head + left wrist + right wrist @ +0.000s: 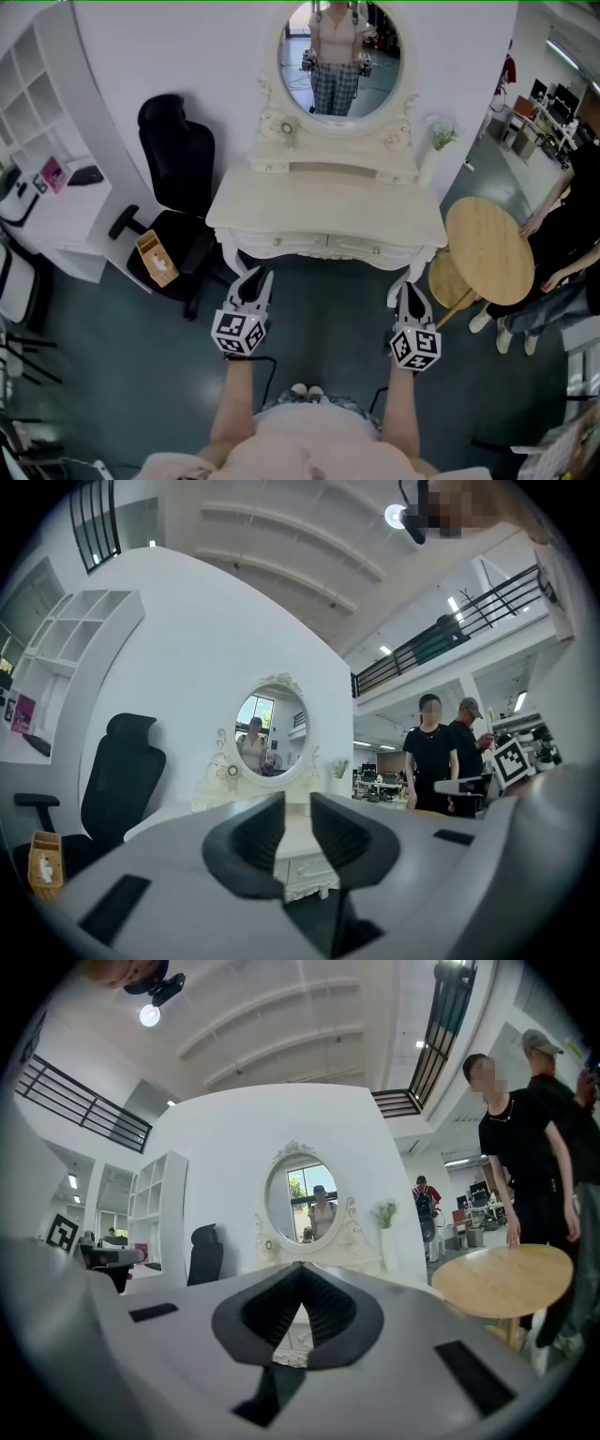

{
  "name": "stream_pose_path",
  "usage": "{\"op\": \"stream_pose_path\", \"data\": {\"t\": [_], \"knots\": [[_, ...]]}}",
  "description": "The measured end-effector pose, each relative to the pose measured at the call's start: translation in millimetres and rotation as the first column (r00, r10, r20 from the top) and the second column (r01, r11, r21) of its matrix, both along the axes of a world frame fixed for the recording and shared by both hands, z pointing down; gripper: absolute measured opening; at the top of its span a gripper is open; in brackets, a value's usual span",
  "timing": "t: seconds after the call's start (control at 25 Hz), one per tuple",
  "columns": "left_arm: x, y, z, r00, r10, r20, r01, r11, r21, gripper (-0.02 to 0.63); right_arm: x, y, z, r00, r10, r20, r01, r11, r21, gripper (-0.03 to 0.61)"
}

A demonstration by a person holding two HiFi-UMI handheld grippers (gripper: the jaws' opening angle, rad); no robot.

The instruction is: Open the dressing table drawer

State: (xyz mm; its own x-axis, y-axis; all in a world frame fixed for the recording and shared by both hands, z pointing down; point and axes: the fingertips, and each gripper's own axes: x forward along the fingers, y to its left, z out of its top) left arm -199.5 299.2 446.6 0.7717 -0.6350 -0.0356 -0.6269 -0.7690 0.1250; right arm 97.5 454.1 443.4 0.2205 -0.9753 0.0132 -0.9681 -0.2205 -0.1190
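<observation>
The white dressing table (328, 202) stands against the wall with its oval mirror (339, 56) above. Its carved drawer front (328, 246) is flush with the table, closed. My left gripper (251, 278) hovers just short of the table's left front corner, and my right gripper (409, 289) is near the right front leg; neither touches it. In the left gripper view the jaws (297, 808) stand almost together with only a thin slit and nothing inside, the drawer (309, 869) beyond them. In the right gripper view the tips (299, 1274) meet, empty.
A black office chair (178, 187) with a small yellow box (155, 258) on its seat stands left of the table. A round wooden table (487, 248) and a stool are at the right, with people (562, 244) beside them. A white shelf unit (47, 187) is far left.
</observation>
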Motion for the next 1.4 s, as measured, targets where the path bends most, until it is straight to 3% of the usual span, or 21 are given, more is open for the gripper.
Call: {"op": "stream_pose_path", "data": {"t": [0.08,0.24,0.36,0.92,1.4], "knots": [[-0.7,-0.1,-1.2,1.000,0.010,-0.011,-0.010,1.000,0.002,0.184,-0.8,-0.2,-0.3,1.000,-0.002,0.001,0.002,1.000,-0.001,0.014],[-4.7,0.1,-5.1,0.999,0.007,-0.051,-0.007,1.000,0.013,0.341,-4.9,-1.0,-0.9,1.000,-0.008,0.003,0.008,1.000,-0.001,0.014],[-9.5,-0.6,-7.6,0.997,-0.014,-0.079,0.015,1.000,0.019,0.398,-8.0,-1.5,-1.5,1.000,-0.006,0.004,0.006,1.000,-0.002,0.014],[-14.9,-10.9,-2.2,0.999,0.021,-0.032,-0.019,0.999,0.046,0.414,-21.7,2.7,6.7,0.999,0.049,0.018,-0.049,0.999,0.007,0.014],[-9.7,-27.5,-6.8,0.998,0.042,-0.054,-0.039,0.998,0.059,0.413,-22.8,-6.8,15.2,0.998,0.064,0.019,-0.064,0.998,0.000,0.014]]}}
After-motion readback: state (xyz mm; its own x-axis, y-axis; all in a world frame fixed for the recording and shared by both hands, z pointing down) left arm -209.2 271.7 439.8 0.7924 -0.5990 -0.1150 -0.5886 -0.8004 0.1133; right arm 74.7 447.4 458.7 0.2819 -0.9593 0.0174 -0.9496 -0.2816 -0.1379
